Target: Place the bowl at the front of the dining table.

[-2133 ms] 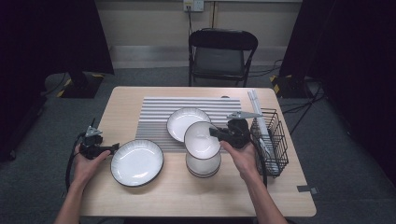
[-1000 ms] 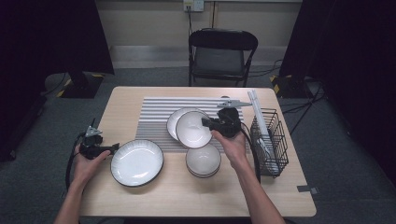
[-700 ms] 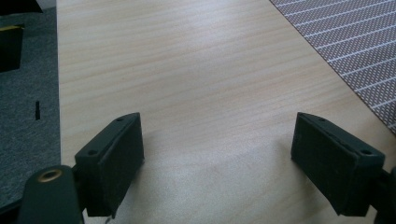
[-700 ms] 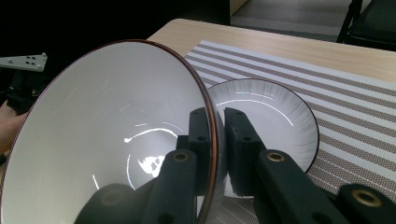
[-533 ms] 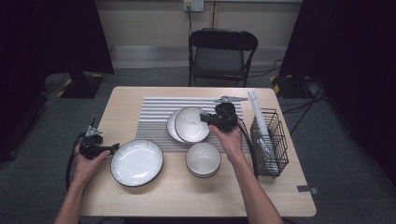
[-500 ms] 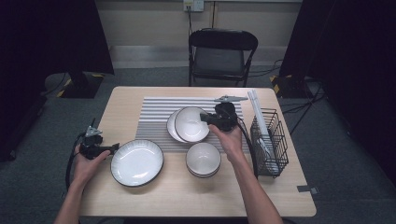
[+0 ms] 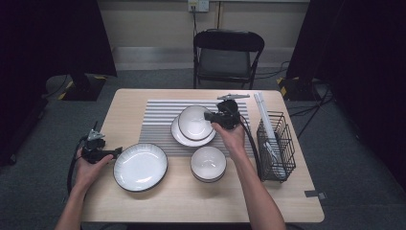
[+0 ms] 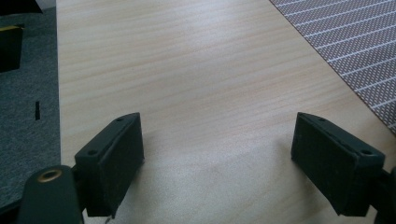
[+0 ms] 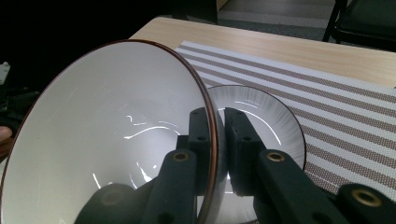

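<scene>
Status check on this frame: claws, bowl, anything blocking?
Right claw shut on bowl rim, tilted over plate on striped mat. Left claw open, idle on table. Nothing blocking.

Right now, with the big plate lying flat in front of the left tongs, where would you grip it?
By the rim on its left edge, coming in level from the left tongs, one jaw over the lip and one under. The big plate lies flat on the table, shallow and wide, so only its thin raised rim offers a hold.
</scene>
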`<state>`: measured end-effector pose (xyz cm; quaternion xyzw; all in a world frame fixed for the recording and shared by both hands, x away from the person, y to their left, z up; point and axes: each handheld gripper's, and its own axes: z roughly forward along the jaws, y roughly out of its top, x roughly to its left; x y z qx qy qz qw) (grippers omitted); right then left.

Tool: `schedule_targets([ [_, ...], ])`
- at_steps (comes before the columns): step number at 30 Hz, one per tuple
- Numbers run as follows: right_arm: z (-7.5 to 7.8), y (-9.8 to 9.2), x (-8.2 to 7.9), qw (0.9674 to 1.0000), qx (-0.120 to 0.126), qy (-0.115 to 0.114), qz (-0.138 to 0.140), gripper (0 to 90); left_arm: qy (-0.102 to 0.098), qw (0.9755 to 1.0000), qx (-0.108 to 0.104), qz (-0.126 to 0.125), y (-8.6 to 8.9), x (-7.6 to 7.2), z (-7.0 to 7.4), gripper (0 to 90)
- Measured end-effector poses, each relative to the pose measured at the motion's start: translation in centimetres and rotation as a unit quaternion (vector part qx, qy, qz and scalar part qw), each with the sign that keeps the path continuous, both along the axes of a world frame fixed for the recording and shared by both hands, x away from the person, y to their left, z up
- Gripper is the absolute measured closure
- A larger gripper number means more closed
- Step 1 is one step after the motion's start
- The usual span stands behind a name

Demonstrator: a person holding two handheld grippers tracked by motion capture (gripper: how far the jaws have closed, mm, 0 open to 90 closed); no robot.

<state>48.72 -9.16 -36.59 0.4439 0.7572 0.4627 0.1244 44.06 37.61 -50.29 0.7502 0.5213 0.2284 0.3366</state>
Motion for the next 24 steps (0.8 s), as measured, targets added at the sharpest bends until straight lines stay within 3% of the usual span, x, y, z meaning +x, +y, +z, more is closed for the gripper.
schedule_targets([
  [5, 0.1, 0.2, 0.6, 1.0000, -0.001, -0.002, -0.007, 82.2, 0.000, 1.0000, 0.000, 0.000, 0.0, 0.0, 0.0, 16.5],
  [9, 0.0, 0.2, 0.7, 0.9998, 0.017, 0.005, -0.006, 82.2, 0.001, 1.0000, 0.000, -0.003, 0.1, 0.0, 0.0, 16.5],
  [24, -1.6, 0.6, 2.3, 0.9993, -0.005, 0.027, -0.025, 82.3, 0.001, 1.0000, 0.002, -0.003, 0.1, 0.0, 0.0, 16.4],
])
